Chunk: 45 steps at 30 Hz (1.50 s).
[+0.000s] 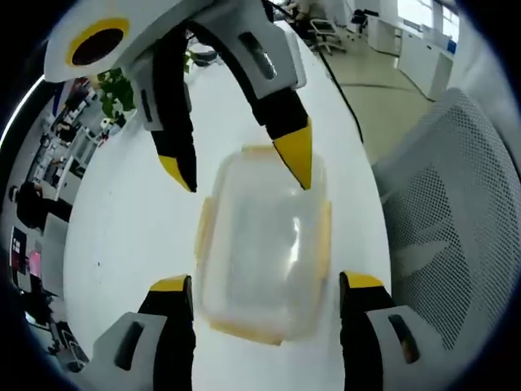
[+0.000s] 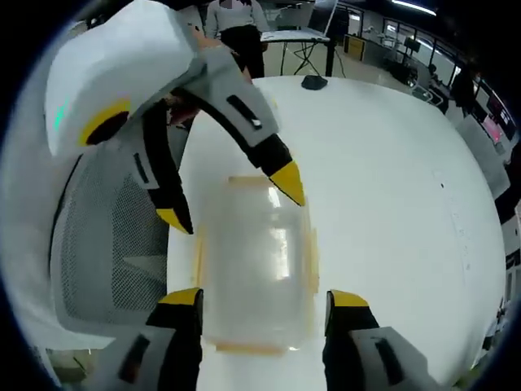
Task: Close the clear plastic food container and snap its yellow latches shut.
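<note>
A clear rectangular plastic food container with yellow latches (image 1: 262, 248) lay on the white table (image 1: 130, 220), between the left hand-held gripper (image 1: 267, 287) and the right hand-held gripper (image 2: 262, 300), both with jaws apart. A grey mesh chair (image 1: 456, 220) stood just past the table edge. No writing was legible.

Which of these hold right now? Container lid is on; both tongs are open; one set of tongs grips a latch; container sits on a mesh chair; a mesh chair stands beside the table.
1. The lid lies on the clear container. True.
2. The left tongs and right tongs are open. True.
3. One set grips a yellow latch. False: nothing is clamped.
4. The container sits on a chair. False: on the white table.
5. A mesh chair stands beside the table. True.
</note>
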{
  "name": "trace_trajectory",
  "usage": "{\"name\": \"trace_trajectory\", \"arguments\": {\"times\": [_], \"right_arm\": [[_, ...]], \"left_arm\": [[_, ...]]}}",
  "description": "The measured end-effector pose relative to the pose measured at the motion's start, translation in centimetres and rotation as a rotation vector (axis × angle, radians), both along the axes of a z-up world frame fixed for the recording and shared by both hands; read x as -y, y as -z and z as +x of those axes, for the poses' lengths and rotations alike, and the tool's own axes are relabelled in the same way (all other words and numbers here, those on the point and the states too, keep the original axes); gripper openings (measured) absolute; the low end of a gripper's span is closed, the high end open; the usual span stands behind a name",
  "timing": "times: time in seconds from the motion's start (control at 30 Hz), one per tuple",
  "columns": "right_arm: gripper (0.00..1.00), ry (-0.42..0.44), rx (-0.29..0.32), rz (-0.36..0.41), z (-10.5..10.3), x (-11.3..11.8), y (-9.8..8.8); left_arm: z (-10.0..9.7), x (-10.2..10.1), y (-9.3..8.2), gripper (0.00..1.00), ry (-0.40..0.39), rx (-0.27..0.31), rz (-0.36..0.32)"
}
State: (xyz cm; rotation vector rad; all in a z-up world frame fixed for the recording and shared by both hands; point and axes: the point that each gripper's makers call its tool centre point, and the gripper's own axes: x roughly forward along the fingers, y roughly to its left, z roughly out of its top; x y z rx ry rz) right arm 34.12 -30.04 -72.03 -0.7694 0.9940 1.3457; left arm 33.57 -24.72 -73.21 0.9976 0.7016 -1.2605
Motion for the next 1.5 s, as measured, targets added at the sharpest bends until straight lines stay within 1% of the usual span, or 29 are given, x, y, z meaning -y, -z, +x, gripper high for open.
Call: {"name": "trace_trajectory", "arguments": {"times": [0.13, 0.4, 0.7, 0.9, 0.97, 1.0, 1.17, 1.27, 1.33, 1.5], "right_arm": [[0.64, 0.009, -0.001, 0.001, -0.5, 0.5, 0.2], [0.72, 0.013, 0.019, 0.003, -1.2, 1.0, 0.6], [0.72, 0.022, 0.057, -0.009, -1.4, 1.4, 1.0], [0.73, 0.016, 0.076, -0.018, -1.8, 1.0, 1.8], [0.75, 0.014, 0.098, -0.029, -1.6, 0.9, 2.1], [0.75, 0.018, 0.099, -0.029, -1.6, 0.8, 2.2], [0.73, 0.024, 0.115, -0.036, -1.3, 0.6, 2.7], [0.72, 0.019, 0.112, -0.041, -1.5, 0.7, 2.9], [0.7, 0.013, 0.13, -0.05, -1.2, 0.9, 2.9], [0.69, 0.02, 0.129, -0.044, -1.3, 0.9, 2.9]], "left_arm": [[0.2, -0.4, 0.4, 0.73, 0.007, -0.005, 0.021], [0.5, -0.9, 1.1, 0.77, 0.005, -0.021, 0.048], [0.8, -0.5, 1.5, 0.76, 0.026, -0.024, 0.058], [1.0, -0.5, 1.8, 0.76, 0.029, -0.033, 0.065], [1.1, -0.5, 2.0, 0.76, 0.028, -0.031, 0.07], [1.1, -0.6, 2.0, 0.76, 0.032, -0.026, 0.071], [1.1, -0.5, 2.4, 0.74, 0.027, -0.034, 0.071], [1.1, -0.5, 2.4, 0.73, 0.034, -0.025, 0.071], [1.2, -0.4, 2.4, 0.73, 0.037, -0.026, 0.068], [1.2, -0.3, 2.5, 0.73, 0.037, -0.019, 0.062]]}}
